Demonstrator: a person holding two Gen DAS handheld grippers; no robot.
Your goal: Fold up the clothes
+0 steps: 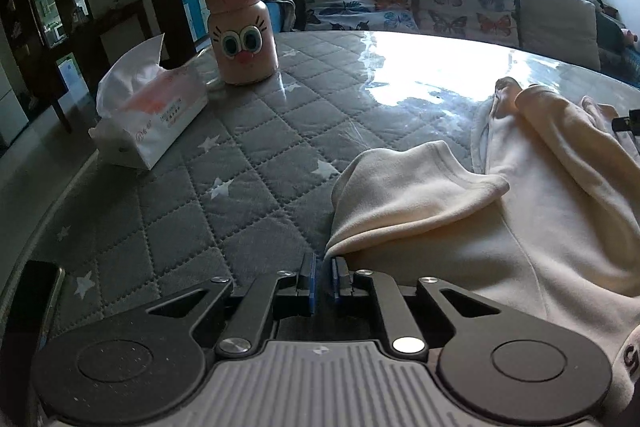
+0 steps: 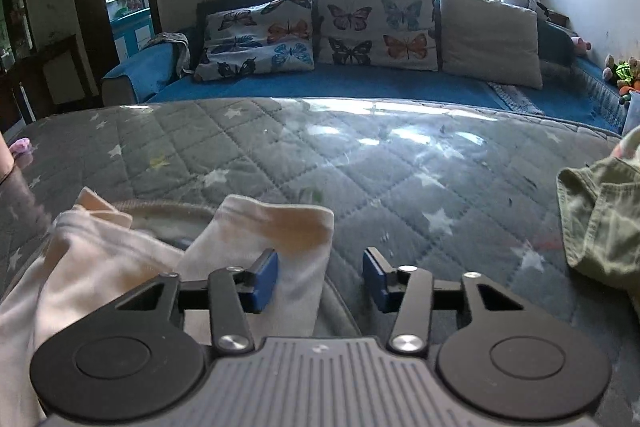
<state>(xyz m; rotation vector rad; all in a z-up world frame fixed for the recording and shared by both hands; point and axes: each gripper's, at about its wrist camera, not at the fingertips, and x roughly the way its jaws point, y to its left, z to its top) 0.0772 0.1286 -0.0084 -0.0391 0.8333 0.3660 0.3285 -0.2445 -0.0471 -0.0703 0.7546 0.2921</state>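
The cream garment (image 1: 500,211) lies on the quilted table cover (image 1: 224,163), filling the lower right of the left wrist view and the lower left of the right wrist view. It is only partly in order: one flap is turned over onto the body in the middle of the left view, a sleeve-like strip runs up toward the upper right, and the edges are rumpled, not squared.

The left gripper (image 1: 324,279) has its pads drawn narrow, pinching a corner of the cream cloth at bottom centre. The right gripper (image 2: 320,279) stands wide, with nothing between its pads; a cuff of the cream garment lies just beside its left pad.

At the right edge of the right view an olive green garment (image 2: 600,223) sits in a loose heap, not folded.

Judging by this, the cream piece is somewhere mid-fold, with further folds and smoothing left, and the green piece is yet to be made neat
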